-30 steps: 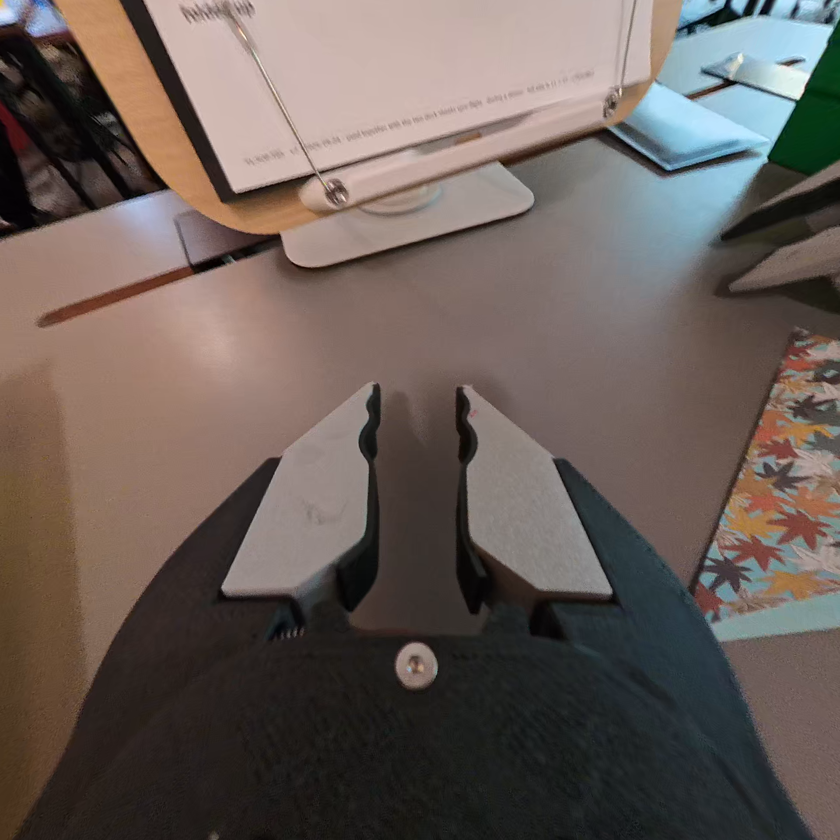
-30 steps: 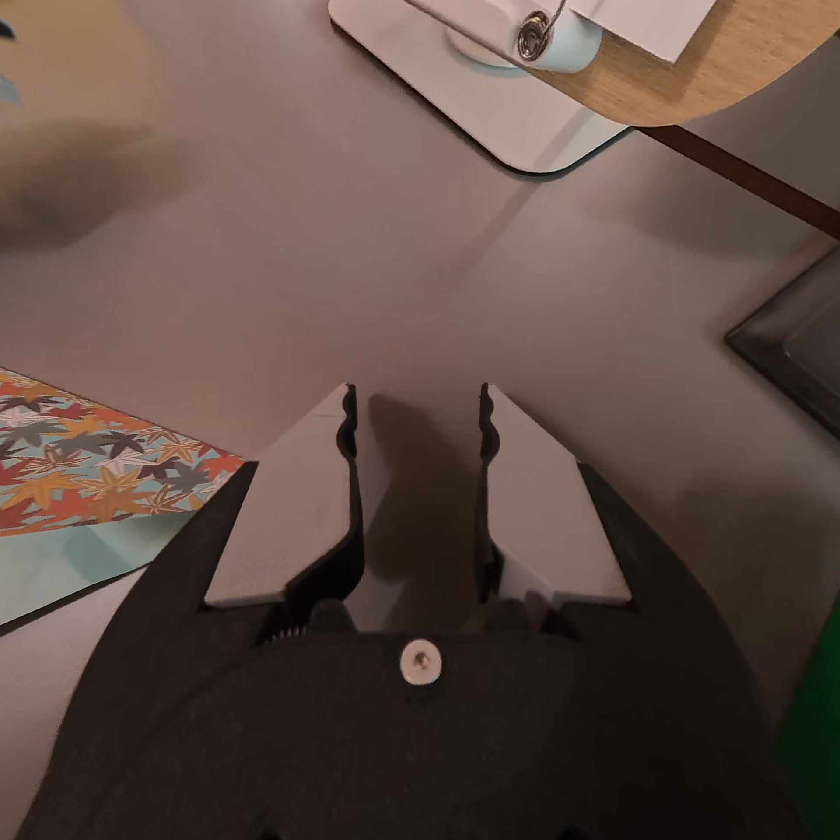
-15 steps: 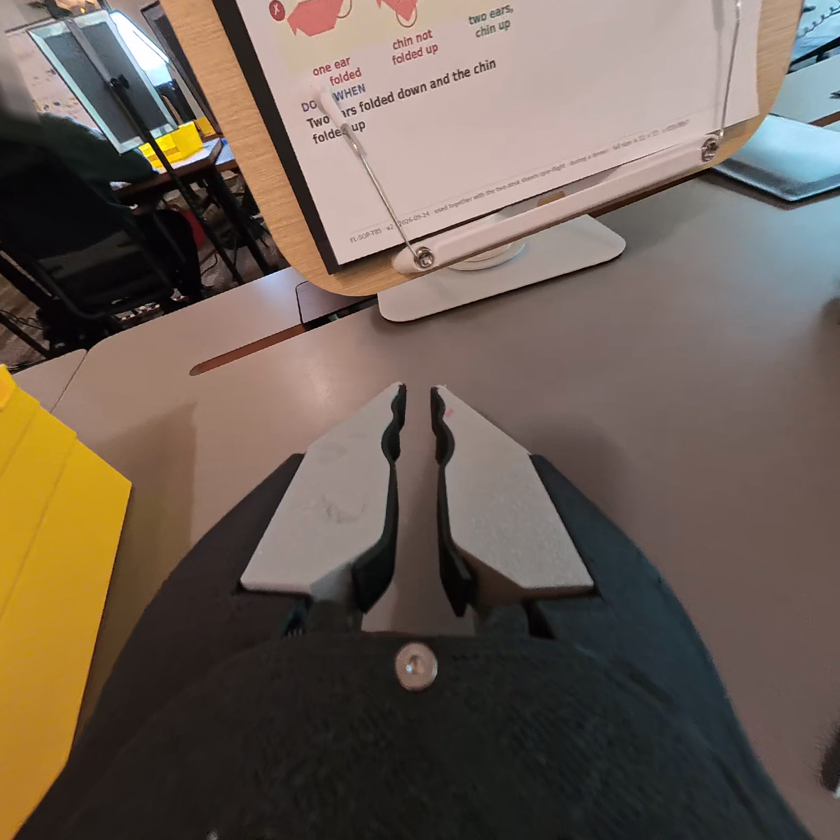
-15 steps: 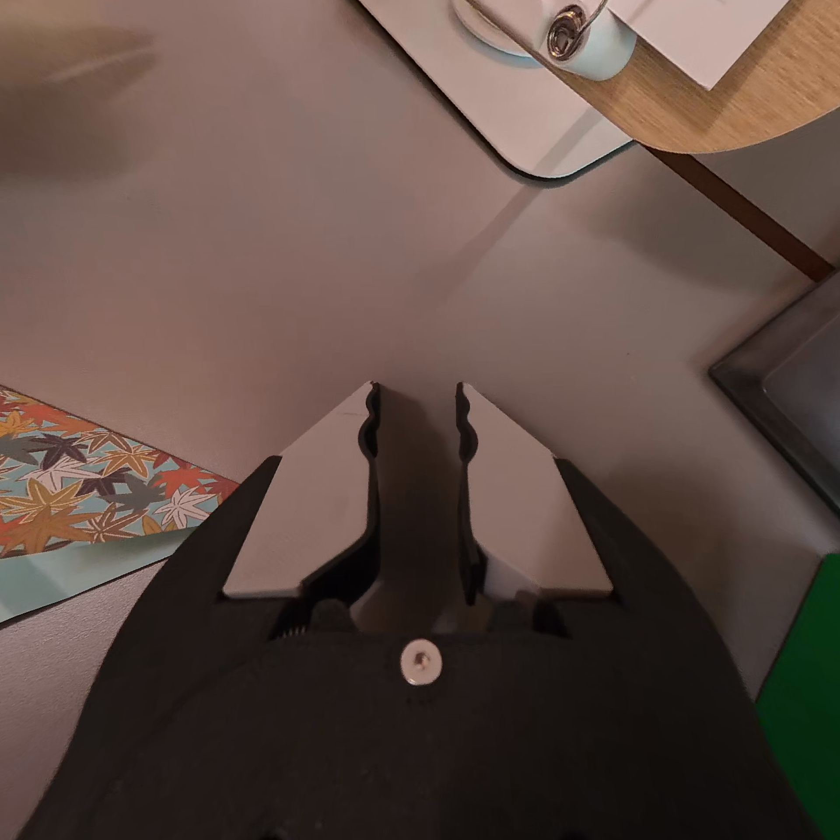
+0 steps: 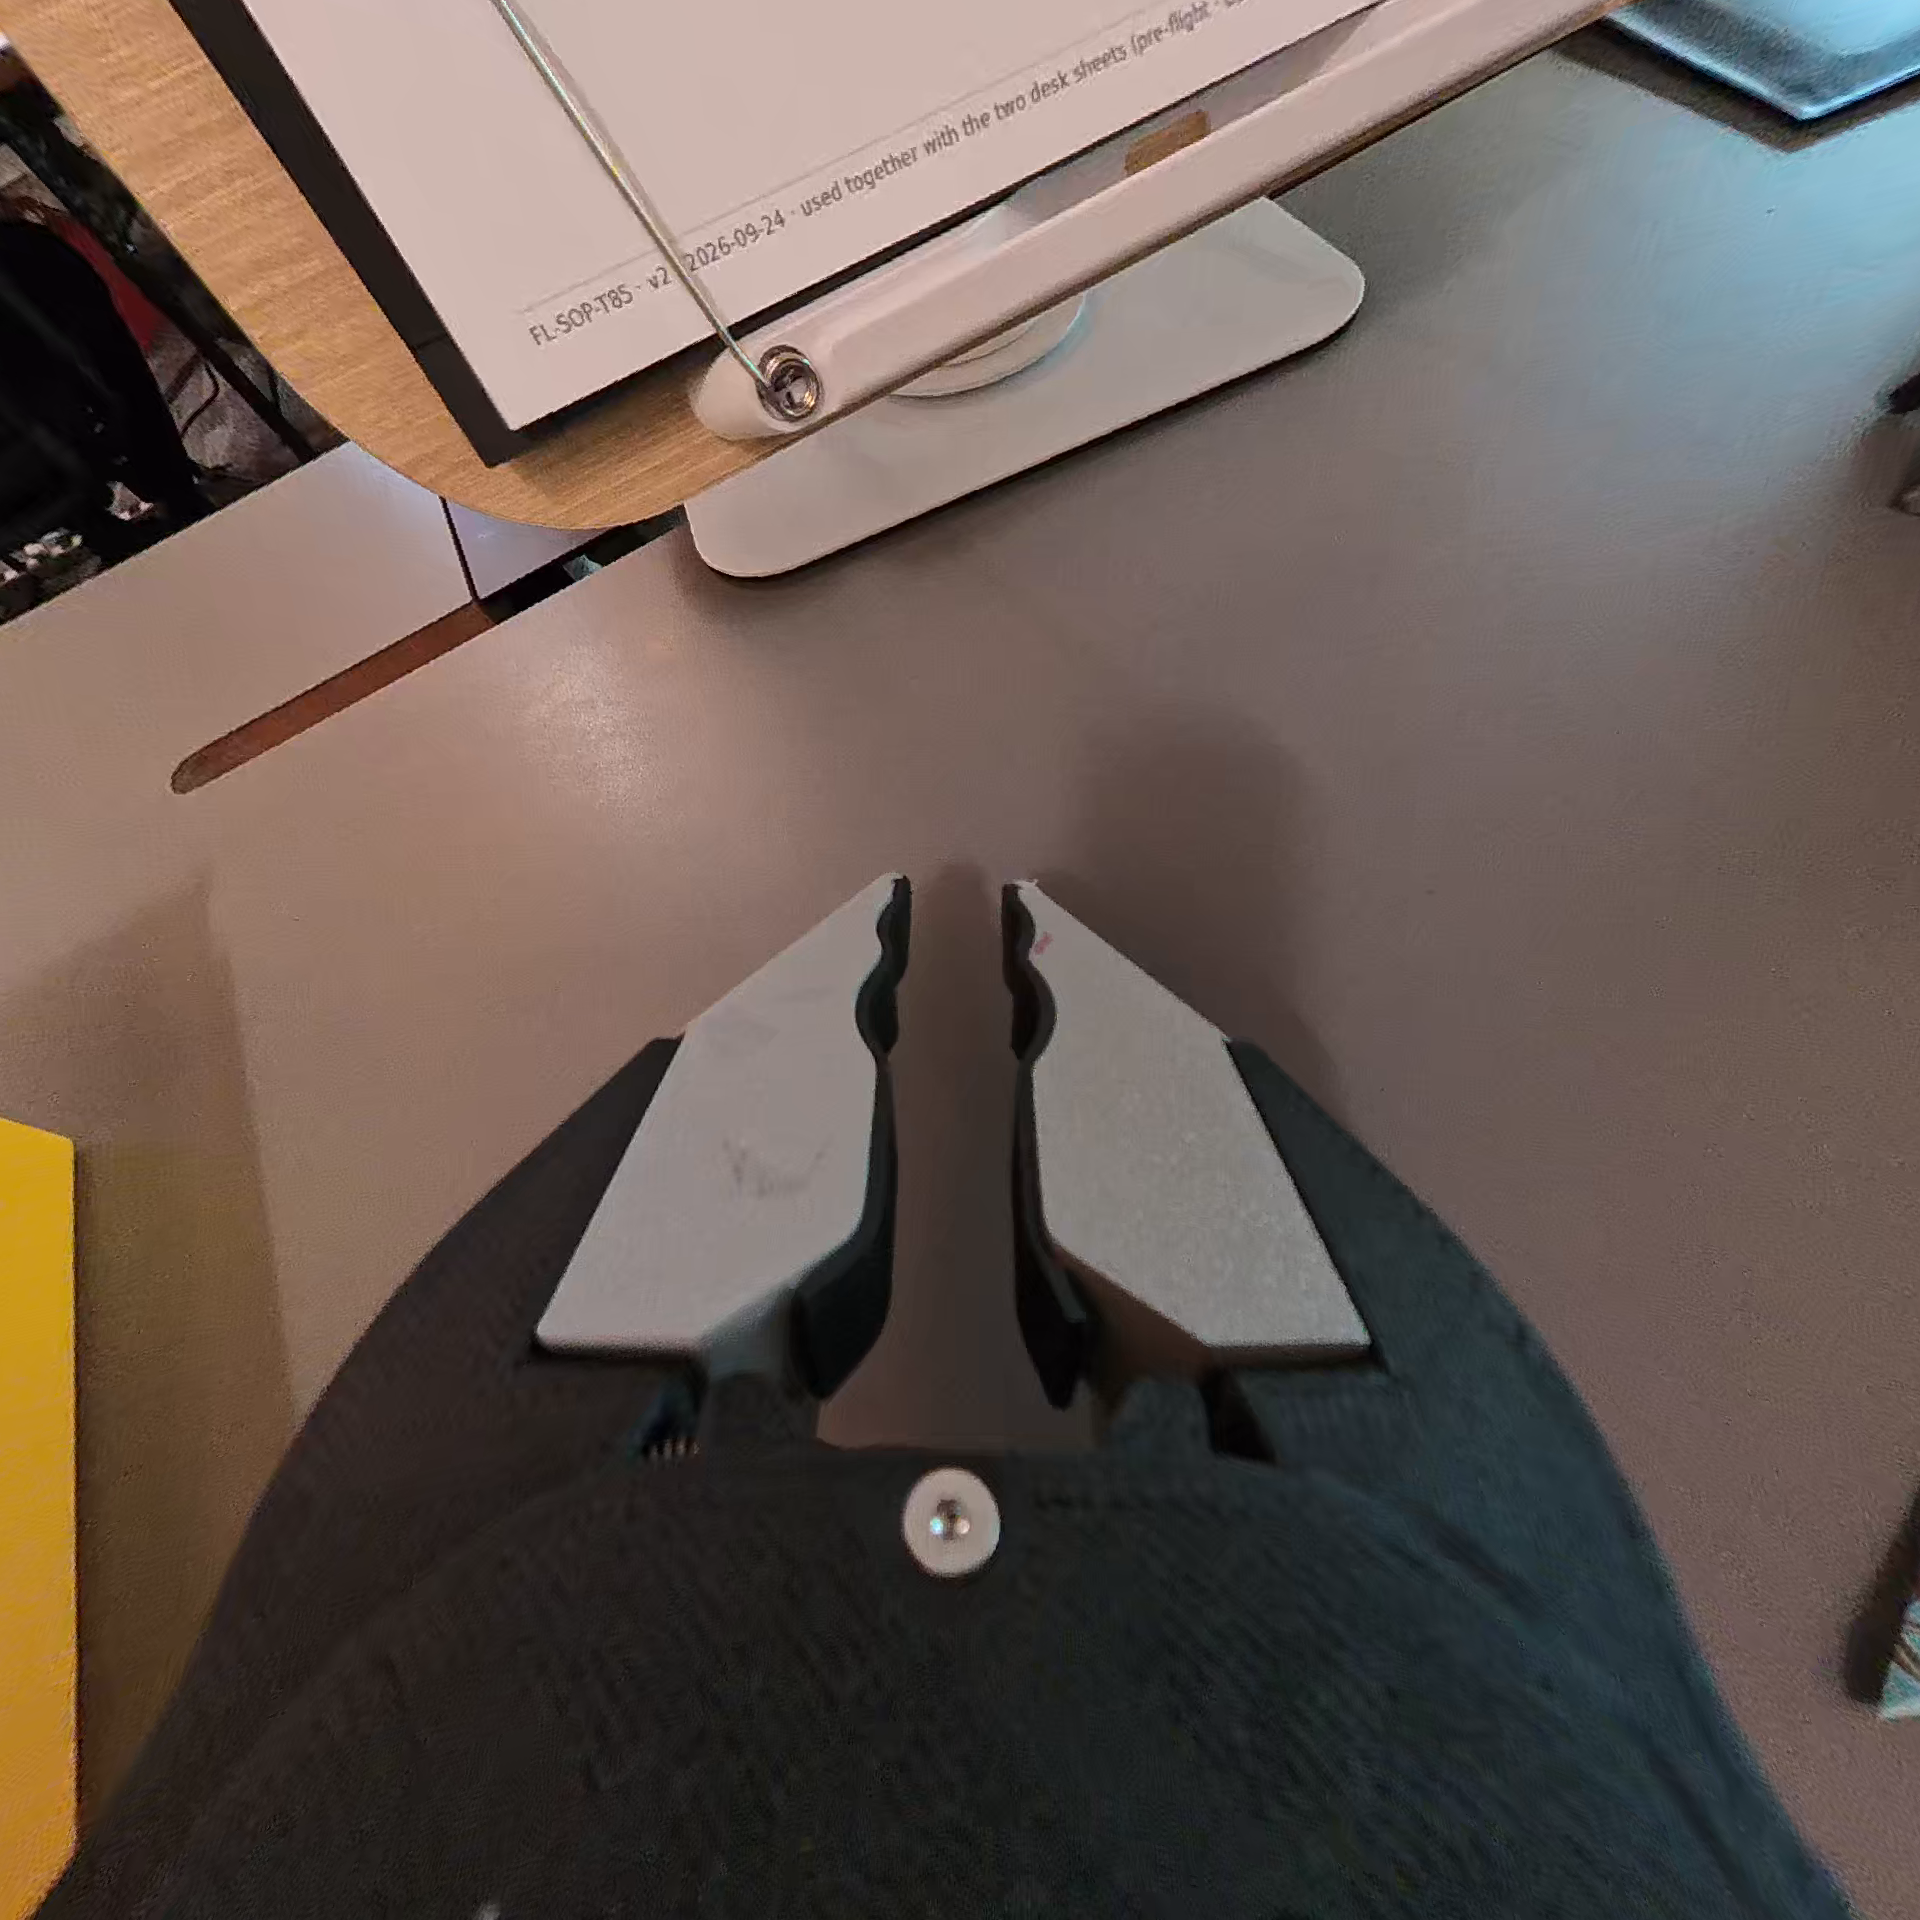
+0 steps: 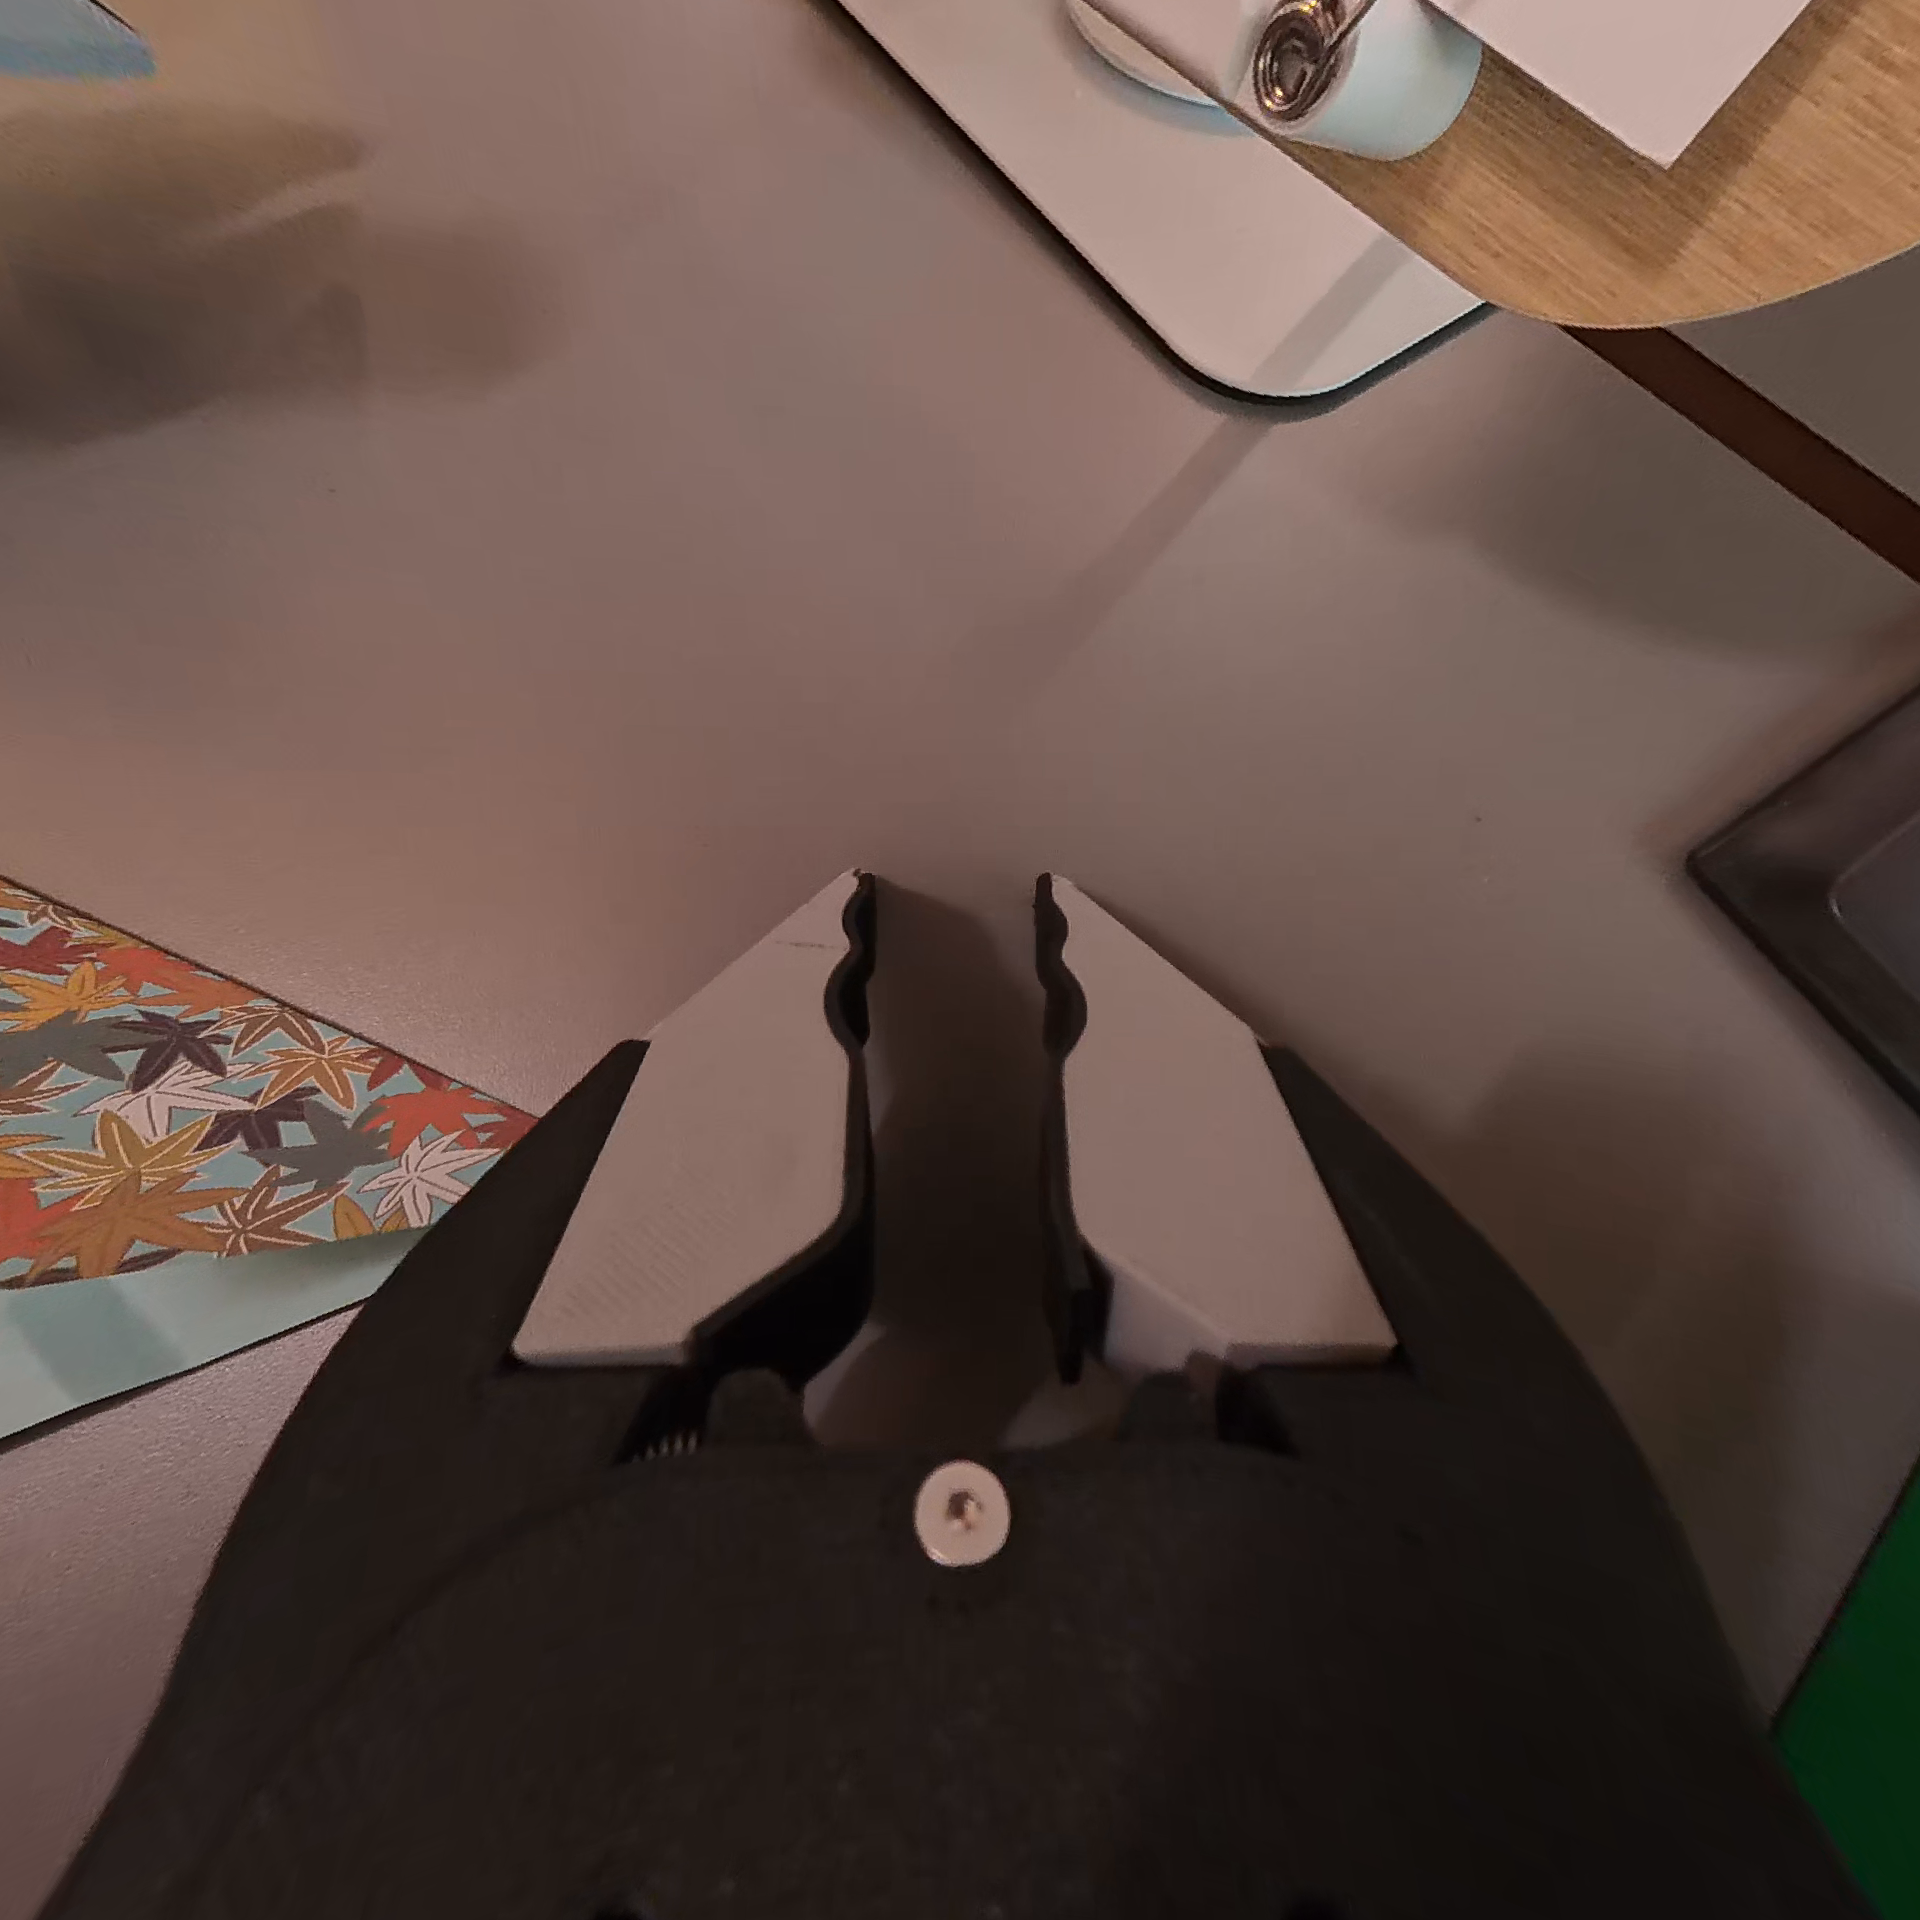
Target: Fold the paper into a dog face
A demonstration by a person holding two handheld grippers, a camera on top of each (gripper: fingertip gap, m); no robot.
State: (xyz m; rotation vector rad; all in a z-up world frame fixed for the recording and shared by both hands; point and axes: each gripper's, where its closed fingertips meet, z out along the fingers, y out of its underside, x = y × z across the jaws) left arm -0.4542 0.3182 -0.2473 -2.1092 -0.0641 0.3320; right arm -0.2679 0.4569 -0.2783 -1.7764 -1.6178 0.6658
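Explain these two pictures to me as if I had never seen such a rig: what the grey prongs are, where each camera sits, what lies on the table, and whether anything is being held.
Each picture comes from a camera mounted on a hand-held gripper, looking forward along its two grey fingers. A person holds one such tool in each hand; there is no robot arm.

The left wrist view shows the left gripper, its jaws a little apart, with only bare grey table between them. Ahead stands a document stand with a printed sheet clipped to it. A yellow object sits at the left edge.

The right wrist view shows the right gripper, also open and empty. To its left the leaf-patterned paper lies on the table, untouched. A green object shows at the lower right.

Nothing is held.
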